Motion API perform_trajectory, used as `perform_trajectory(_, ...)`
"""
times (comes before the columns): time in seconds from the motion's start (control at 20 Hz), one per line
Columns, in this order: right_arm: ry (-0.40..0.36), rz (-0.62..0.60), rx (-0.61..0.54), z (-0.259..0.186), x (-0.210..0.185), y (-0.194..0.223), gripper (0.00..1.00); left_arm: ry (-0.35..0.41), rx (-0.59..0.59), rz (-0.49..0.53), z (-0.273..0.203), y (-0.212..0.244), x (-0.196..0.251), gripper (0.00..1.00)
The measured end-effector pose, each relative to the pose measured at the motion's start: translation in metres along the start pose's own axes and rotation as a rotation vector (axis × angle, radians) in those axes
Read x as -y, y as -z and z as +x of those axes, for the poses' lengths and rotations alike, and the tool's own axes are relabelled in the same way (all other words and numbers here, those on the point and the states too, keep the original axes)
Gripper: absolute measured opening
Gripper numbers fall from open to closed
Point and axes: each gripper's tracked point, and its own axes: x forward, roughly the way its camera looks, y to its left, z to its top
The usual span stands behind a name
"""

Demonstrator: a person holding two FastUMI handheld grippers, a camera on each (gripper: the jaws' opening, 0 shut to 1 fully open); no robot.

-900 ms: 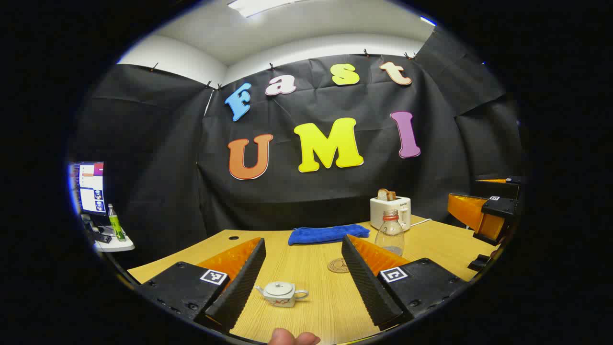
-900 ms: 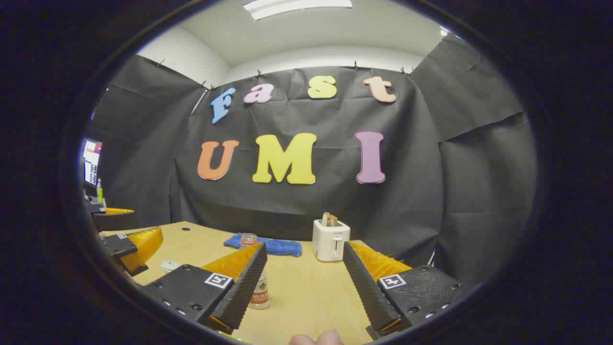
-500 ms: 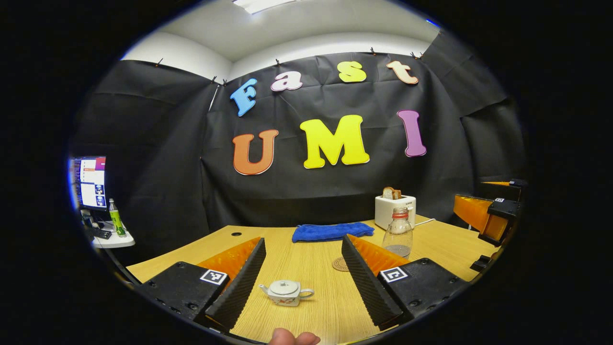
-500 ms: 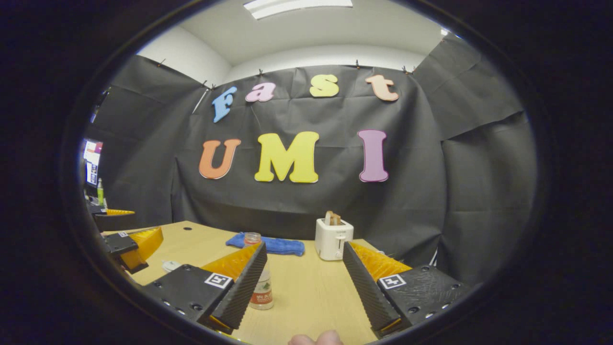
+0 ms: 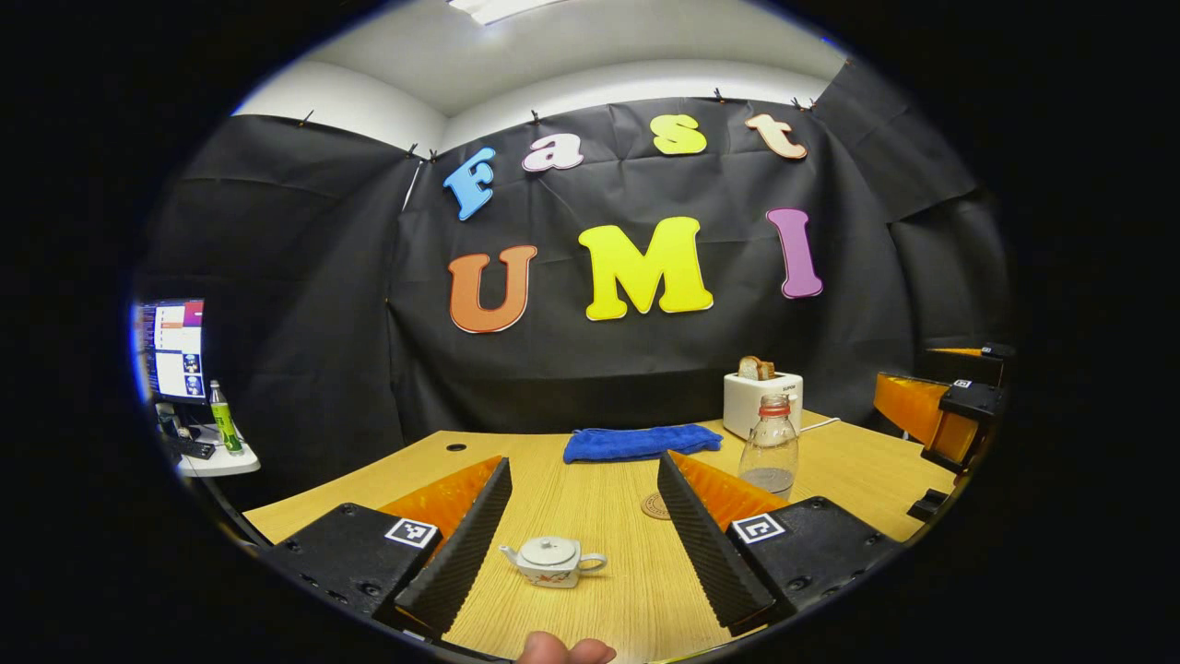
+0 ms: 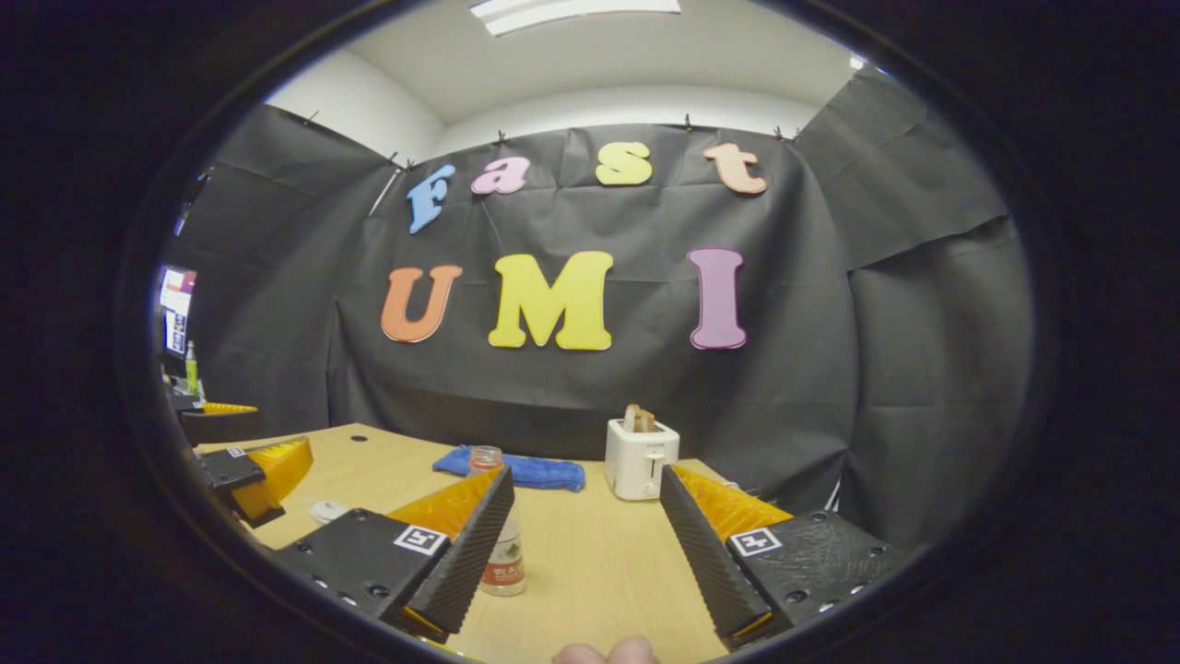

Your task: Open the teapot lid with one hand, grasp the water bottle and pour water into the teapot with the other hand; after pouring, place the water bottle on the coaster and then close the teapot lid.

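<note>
A small white teapot with its lid on stands on the wooden table, between the open fingers of my left gripper and a little beyond them. A clear water bottle with a red neck ring stands upright farther right. A round coaster lies in front of it, partly behind my right-hand finger. In the right gripper view the bottle stands partly hidden behind the left-hand finger of my open right gripper. The teapot shows small at the left, near the other gripper.
A blue cloth lies at the table's back, with a white toaster holding bread to its right. A monitor and a green bottle sit on a side shelf off the table's left. A fingertip shows at the bottom edge.
Both views have shifted slightly: in the left gripper view the teapot and bottle drifted a little right; in the right gripper view the bottle moved slightly right and nearer. Both grippers stayed open.
</note>
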Motion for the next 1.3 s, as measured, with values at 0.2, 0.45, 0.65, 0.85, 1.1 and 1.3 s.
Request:
perform_trajectory(0.2, 0.006, 0.012, -0.002, 0.000, 0.003, 0.001, 0.95, 0.008, -0.005, 0.005, -0.001, 0.000, 0.004, 1.00)
perform_trajectory(0.45, 0.001, 0.019, -0.032, 0.000, 0.004, 0.014, 0.95, 0.008, 0.000, 0.005, -0.001, 0.000, 0.006, 0.99)
perform_trajectory(0.65, 0.010, 0.018, -0.045, 0.002, 0.011, 0.021, 0.95, 0.000, -0.026, 0.012, 0.003, 0.009, 0.005, 1.00)
perform_trajectory(0.85, 0.006, 0.044, -0.061, 0.009, 0.015, 0.035, 0.95, 0.011, -0.055, 0.017, -0.001, 0.022, 0.003, 1.00)
perform_trajectory(1.1, 0.009, 0.075, -0.104, 0.021, 0.023, 0.060, 0.95, 0.001, -0.131, 0.006, -0.005, 0.058, -0.014, 1.00)
perform_trajectory(1.3, 0.021, 0.050, -0.131, 0.026, 0.032, 0.079, 0.95, -0.001, -0.186, -0.009, 0.008, 0.082, -0.023, 1.00)
